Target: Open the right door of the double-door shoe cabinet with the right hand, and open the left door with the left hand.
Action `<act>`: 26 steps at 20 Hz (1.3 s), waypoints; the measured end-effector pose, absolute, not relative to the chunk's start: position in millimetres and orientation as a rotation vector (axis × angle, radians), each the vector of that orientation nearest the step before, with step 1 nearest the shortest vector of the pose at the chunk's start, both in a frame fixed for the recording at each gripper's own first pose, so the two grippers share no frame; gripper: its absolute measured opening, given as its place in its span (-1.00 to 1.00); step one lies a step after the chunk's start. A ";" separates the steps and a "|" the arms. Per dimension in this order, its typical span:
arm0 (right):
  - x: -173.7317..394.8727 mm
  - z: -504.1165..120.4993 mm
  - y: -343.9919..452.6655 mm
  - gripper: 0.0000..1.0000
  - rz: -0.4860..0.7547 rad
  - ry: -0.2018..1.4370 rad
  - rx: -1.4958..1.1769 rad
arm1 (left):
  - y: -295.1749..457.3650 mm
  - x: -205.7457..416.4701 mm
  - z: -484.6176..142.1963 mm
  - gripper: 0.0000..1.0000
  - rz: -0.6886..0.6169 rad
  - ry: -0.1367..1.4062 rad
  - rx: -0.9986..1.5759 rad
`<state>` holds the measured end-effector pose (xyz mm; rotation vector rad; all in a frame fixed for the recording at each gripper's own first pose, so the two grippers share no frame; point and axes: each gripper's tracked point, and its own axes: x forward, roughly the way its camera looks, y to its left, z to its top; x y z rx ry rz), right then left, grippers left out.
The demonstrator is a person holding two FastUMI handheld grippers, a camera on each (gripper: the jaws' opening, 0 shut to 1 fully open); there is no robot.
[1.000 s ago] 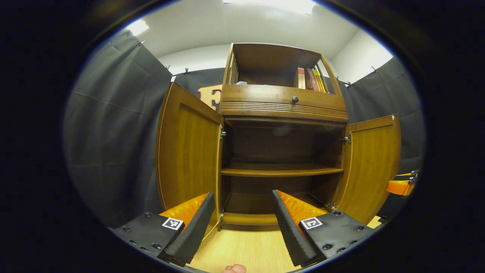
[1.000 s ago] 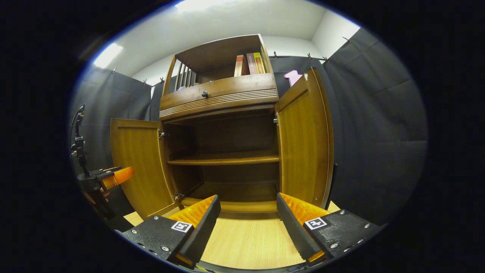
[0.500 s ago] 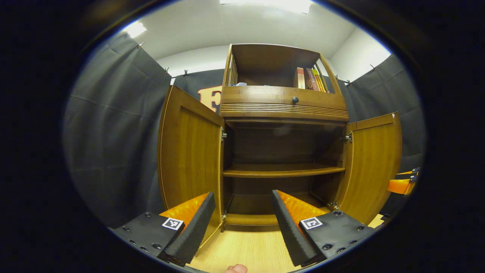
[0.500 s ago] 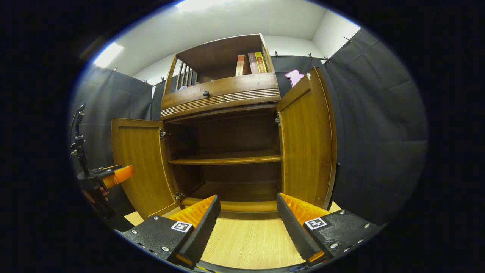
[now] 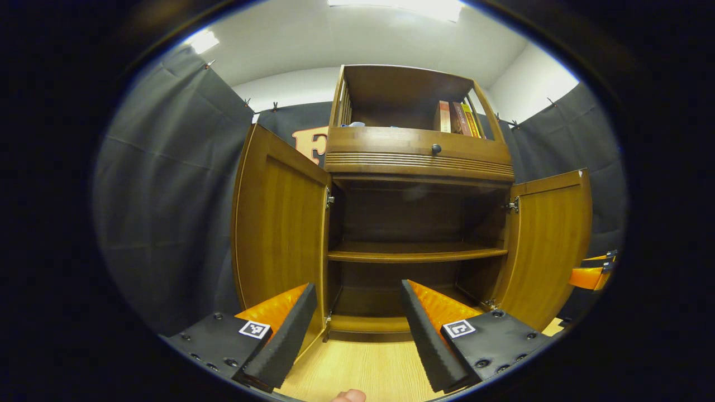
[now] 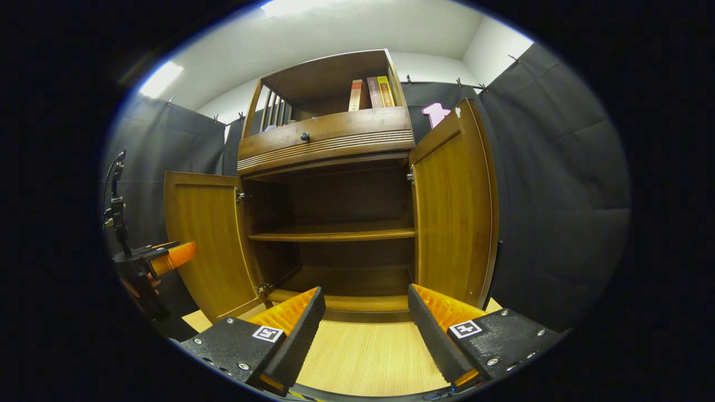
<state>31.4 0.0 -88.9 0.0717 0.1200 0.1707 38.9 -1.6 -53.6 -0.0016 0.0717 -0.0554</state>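
The wooden shoe cabinet stands straight ahead with both doors swung wide. In the left gripper view its left door is close on the left and its right door angles out on the right. My left gripper is open and holds nothing, low in front of the cabinet's bottom opening. In the right gripper view the right door is near and the left door stands farther off. My right gripper is open too, apart from both doors. The bare inner shelf shows.
Above the doors is a drawer with a dark knob, and books stand on the top shelf. Light wooden floor lies before the cabinet. Black cloth walls close in both sides. The other gripper shows at far left.
Both views have only drifted a little. The doors stay wide open and both grippers stay open.
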 end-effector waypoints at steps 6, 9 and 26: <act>33.3 -89.9 -0.1 0.62 0.169 0.123 0.073 | 0.9 42.0 -50.4 0.93 -0.048 0.063 0.007; 33.5 -91.4 0.2 0.85 0.170 0.123 0.073 | 1.2 41.9 -50.4 0.93 -0.048 0.063 0.005; 36.1 -91.2 -1.0 0.85 0.165 0.119 0.079 | -1.0 42.3 -50.0 0.93 -0.054 0.065 0.007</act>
